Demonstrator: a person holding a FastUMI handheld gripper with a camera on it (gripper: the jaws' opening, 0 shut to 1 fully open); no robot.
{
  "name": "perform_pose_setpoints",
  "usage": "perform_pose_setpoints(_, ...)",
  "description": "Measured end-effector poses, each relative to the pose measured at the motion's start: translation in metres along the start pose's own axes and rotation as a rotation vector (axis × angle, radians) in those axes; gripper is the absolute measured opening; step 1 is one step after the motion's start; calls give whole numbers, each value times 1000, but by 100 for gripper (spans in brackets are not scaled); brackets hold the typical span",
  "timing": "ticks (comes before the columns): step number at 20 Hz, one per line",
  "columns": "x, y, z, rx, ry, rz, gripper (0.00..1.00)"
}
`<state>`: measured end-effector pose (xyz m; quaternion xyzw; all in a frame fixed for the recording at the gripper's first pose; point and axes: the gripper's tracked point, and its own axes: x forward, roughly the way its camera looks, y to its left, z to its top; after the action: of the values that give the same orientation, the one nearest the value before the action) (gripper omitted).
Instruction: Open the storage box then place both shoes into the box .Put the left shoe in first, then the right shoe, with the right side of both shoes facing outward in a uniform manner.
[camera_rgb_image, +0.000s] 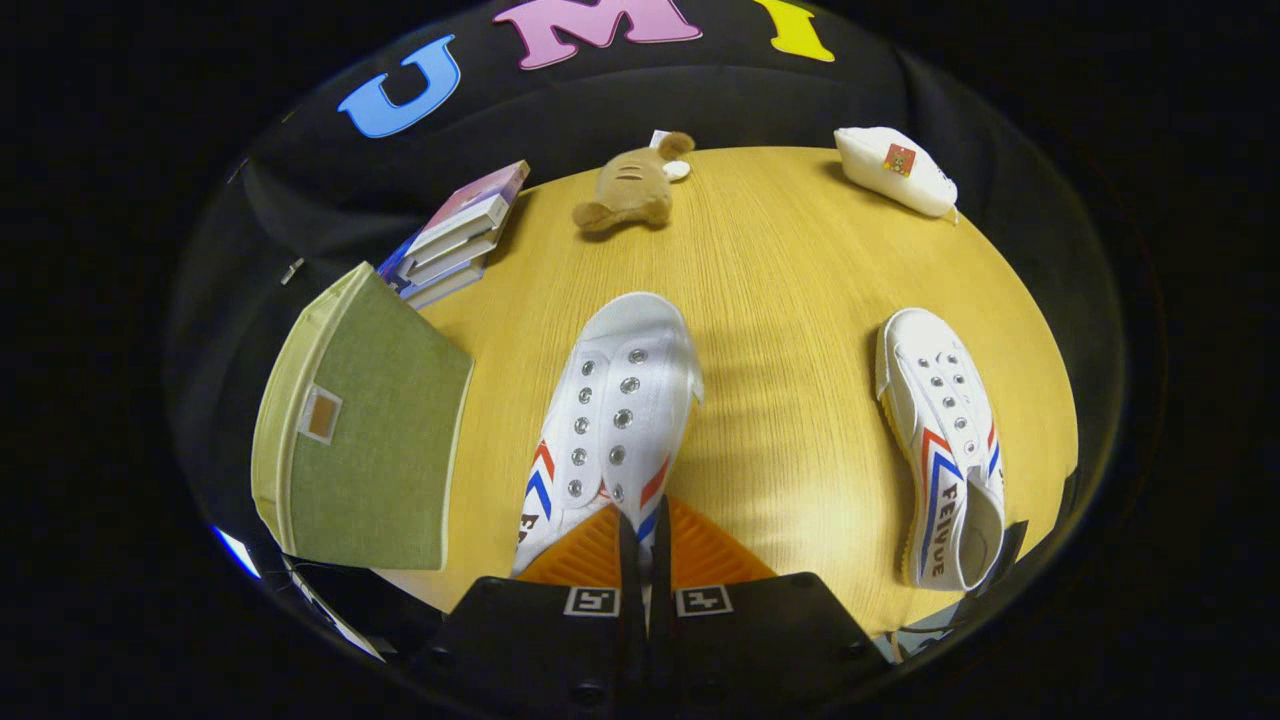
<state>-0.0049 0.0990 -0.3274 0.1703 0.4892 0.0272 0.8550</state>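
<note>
My gripper (640, 522) is shut on the heel end of a white shoe (620, 400) with red and blue stripes. Its fingers pinch the rim, and the toe points away from me over the round wooden table (790, 260). A second matching shoe (940, 440) lies on the table to the right of the fingers, with its opening toward me. To the left of the held shoe stands the green fabric storage box (360, 440), showing a face with a small label pocket. I cannot tell whether the box is open.
A stack of books (455, 235) lies beyond the box. A brown plush toy (630, 190) sits at the table's far edge, and a white pouch (895, 170) lies at the far right. Bare wood spreads between the two shoes.
</note>
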Motion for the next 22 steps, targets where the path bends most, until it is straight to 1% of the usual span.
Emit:
perform_pose_setpoints(7,-81,60,46,20,-128,38,5)
perform_pose_setpoints(11,-109,115,65,37,-167,102,6)
perform_pose_setpoints(17,-119,203,70,47,-160,220,6)
perform_pose_setpoints(19,-114,230,68,37,-145,253,5)
perform_pose_setpoints(22,-96,270,67,26,-119,277,5)
